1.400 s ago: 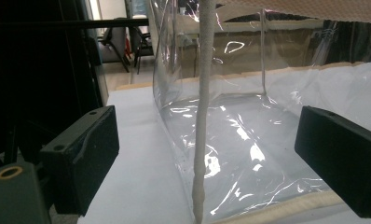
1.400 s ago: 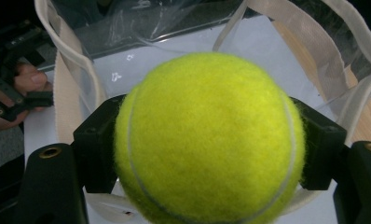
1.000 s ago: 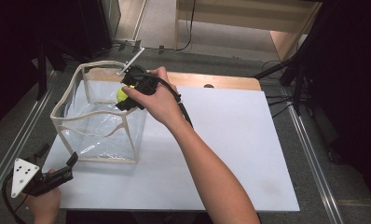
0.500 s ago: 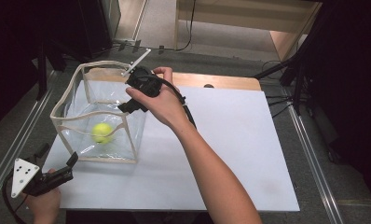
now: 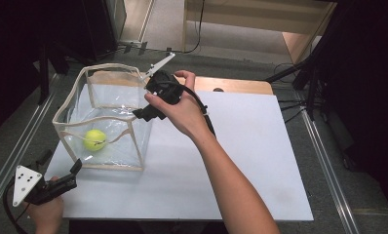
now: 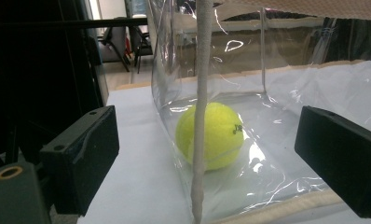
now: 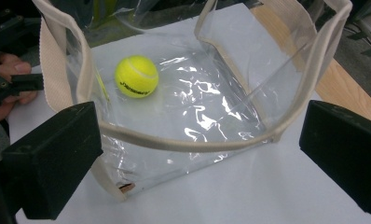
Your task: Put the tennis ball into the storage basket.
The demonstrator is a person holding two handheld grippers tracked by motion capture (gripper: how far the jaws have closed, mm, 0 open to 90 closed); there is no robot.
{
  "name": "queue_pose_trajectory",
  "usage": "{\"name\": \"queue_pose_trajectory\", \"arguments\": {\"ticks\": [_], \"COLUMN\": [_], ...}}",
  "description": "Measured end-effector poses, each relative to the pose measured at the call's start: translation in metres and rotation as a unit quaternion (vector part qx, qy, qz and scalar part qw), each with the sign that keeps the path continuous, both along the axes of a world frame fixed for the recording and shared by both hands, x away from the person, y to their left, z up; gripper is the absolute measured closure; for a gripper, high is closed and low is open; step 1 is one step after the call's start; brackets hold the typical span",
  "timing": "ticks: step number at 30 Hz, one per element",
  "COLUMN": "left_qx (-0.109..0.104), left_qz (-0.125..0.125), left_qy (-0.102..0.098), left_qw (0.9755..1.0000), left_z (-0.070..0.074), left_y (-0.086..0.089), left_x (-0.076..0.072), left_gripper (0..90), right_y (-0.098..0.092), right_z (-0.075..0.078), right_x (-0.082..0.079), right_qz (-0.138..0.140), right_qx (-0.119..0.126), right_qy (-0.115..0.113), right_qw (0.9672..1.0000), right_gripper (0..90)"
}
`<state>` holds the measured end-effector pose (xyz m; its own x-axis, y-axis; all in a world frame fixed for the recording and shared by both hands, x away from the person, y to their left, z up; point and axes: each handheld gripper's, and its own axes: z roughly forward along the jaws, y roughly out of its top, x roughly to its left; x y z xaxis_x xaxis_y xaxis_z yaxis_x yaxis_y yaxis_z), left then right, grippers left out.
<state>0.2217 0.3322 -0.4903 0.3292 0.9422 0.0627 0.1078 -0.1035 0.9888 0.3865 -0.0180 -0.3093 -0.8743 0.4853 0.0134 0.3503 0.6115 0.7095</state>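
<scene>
The left tongs [image 5: 75, 171] wait released at the bag's [image 5: 133, 144] near corner, while beyond, the right tongs' [image 5: 142, 115] jaws have just opened empty above its rim, the tennis ball [image 5: 94, 139] now resting inside below them, so the drop looks done.

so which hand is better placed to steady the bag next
Left. The left gripper sits open at the clear bag's near corner, while the right gripper, open, hangs above its rim.
</scene>
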Motion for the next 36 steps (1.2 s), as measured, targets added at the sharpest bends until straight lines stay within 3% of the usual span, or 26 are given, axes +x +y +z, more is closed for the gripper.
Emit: {"name": "queue_pose_trajectory", "arguments": {"ticks": [25,36], "left_qx": [0.001,0.002], "left_qz": [0.0,0.0], "left_qy": [0.0,0.001], "left_qw": [1.0,1.0], "left_z": [0.0,0.0], "left_y": [0.0,0.0], "left_x": [0.0,0.0], "left_gripper": [6.8,6.8], "right_y": [-0.014,-0.018], "right_z": [-0.041,-0.06], "right_x": [-0.015,-0.023], "right_qz": [-0.024,-0.03], "right_qx": [-0.003,-0.003], "right_qy": [0.002,-0.012], "right_qw": [0.9997,0.9995], "right_gripper": [0.0,0.0]}}
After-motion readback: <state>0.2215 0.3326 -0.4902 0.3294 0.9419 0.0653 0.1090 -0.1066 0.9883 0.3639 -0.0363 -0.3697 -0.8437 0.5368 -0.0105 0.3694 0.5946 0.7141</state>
